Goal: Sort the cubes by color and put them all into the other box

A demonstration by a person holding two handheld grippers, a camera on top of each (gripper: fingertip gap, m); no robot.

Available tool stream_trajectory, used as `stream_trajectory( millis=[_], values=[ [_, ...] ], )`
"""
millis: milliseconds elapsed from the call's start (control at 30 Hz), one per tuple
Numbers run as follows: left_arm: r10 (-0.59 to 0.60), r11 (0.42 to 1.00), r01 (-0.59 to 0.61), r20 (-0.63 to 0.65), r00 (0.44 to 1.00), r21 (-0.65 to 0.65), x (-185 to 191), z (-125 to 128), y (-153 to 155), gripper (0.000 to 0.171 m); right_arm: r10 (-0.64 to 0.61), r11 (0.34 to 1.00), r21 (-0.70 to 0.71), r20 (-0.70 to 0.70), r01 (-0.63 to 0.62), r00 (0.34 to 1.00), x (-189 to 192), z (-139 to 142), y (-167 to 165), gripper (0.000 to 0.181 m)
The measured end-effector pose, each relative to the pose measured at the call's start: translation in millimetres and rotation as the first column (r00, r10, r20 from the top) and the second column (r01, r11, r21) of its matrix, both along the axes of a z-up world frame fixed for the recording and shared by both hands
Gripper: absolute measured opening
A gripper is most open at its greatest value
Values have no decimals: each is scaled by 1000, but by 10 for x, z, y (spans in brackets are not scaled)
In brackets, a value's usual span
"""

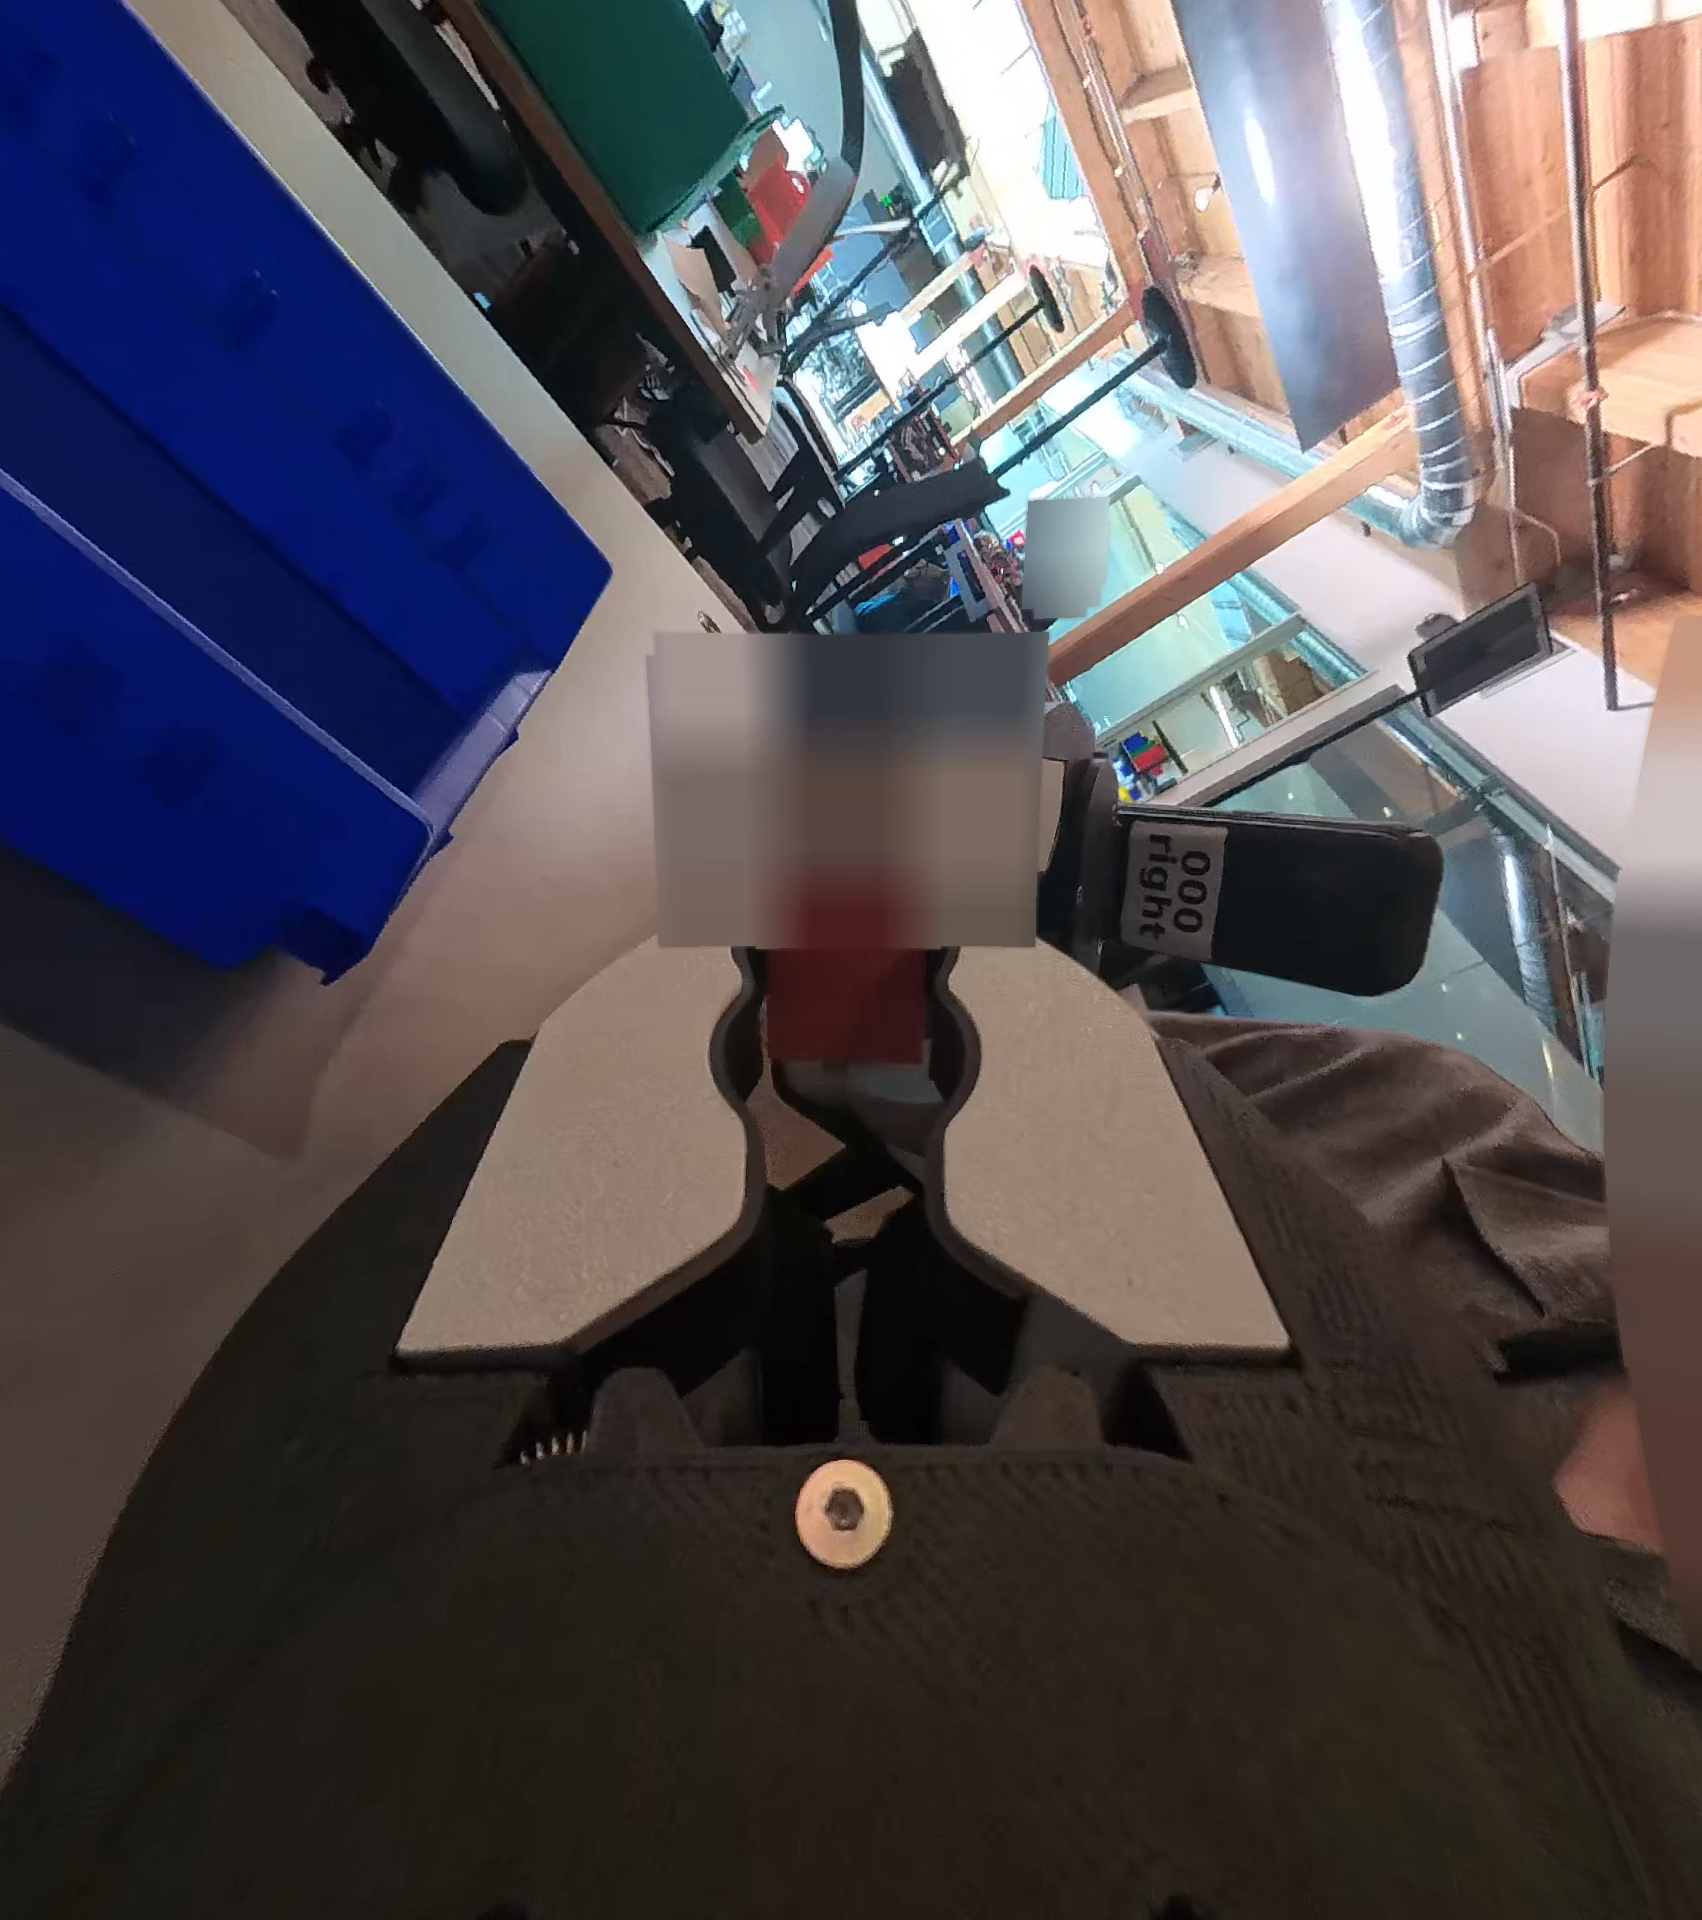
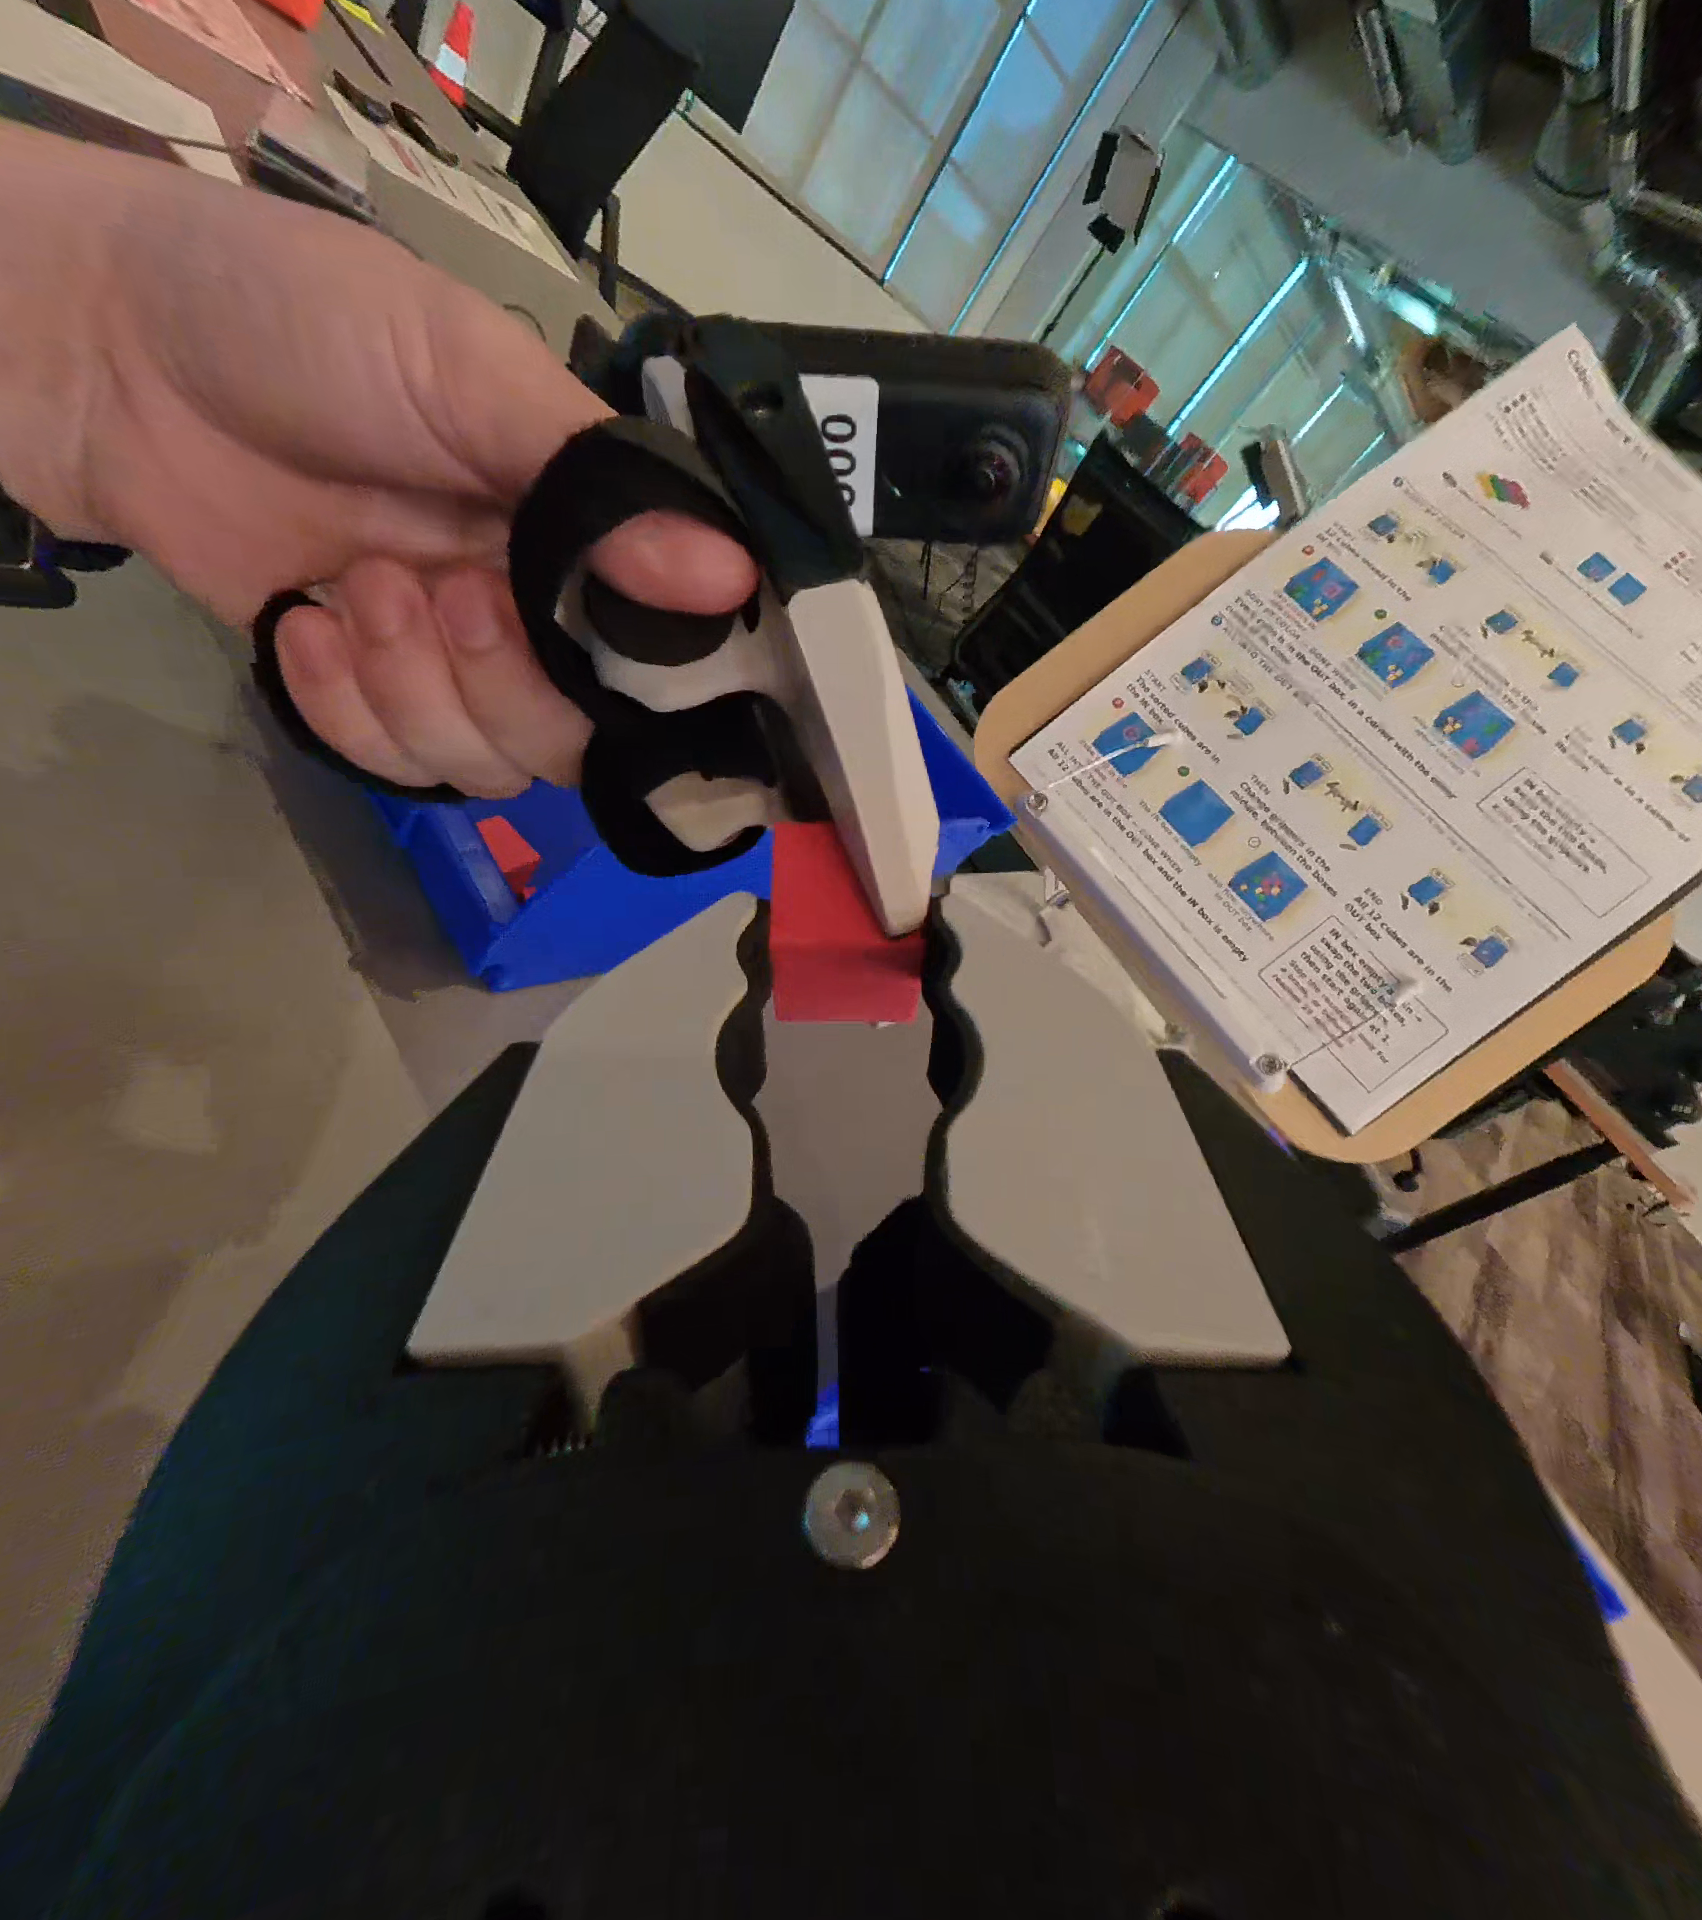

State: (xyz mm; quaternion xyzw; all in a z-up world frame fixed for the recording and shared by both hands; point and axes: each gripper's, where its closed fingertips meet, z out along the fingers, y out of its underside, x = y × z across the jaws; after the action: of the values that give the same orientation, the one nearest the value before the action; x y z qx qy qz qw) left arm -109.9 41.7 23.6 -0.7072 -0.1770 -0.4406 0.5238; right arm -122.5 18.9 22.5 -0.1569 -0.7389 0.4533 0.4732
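Contact is shared at this moment: a red block (image 2: pixel 831 951) sits in the air above the pale table (image 1: pixel 99 1195), pinched at once by both tools. In the right wrist view the right gripper (image 2: pixel 842 977) has its jaws drawn in on the block's lower half, the dark pads touching its two sides. The left gripper (image 2: pixel 868 769), held by a hand (image 2: pixel 255 416), comes in from above with one white finger laid flat on the block's upper right face. The left wrist view shows the same block between the left gripper's own tips, jaws closed on it, though a mosaic patch hides its far end. The two grips look crossed and near the tips only — a shallow hold on each side, I judge. Behind lie blue bins (image 2: pixel 598 914), one holding another red block (image 2: pixel 509 857), and to the right a printed sheet (image 2: pixel 1398 727) on a tilted board.
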Motion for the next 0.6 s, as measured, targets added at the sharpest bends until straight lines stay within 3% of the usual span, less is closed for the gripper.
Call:
stream_trajectory(
  millis=[67, 133, 167, 233, 333, 400, 533, 600],
  values=[
    [22, 999, -22, 25, 999, 27, -28, 29, 74, 33, -17, 1000, 7, 19, 17, 1000, -13, -10, 87, 27],
    [66, 994, -70, 50, 997, 79, -113, 134, 105, 54, -62, 998, 25, 13, 62, 998, -32, 19, 245, 27],
    [103, 990, -106, 30, 994, 92, -175, 176, 94, 56, -93, 995, 26, 15, 93, 996, -48, 43, 366, 27],
    [214, 976, -209, -95, 972, 61, -343, 172, 14, 60, -173, 985, 10, 71, 172, 982, -112, 39, 683, 27],
    [350, 931, -364, -310, 884, 14, -571, 167, -253, 60, -259, 962, -24, 241, 272, 936, -241, -174, 1125, 27],
    [429, 867, -498, -473, 770, -25, -772, 125, -523, 60, -297, 942, -42, 357, 333, 885, -355, -427, 1331, 27],
    [458, 595, -801, -793, 402, -62, -1309, -12, -1331, 59, -341, 890, -2, 660, 456, 669, -534, -1218, 1519, 28],
    [433, 492, -868, -845, 315, -71, -1455, -62, -1658, 59, -344, 868, 29, 755, 497, 557, -548, -1516, 1517, 28]
  ],
)
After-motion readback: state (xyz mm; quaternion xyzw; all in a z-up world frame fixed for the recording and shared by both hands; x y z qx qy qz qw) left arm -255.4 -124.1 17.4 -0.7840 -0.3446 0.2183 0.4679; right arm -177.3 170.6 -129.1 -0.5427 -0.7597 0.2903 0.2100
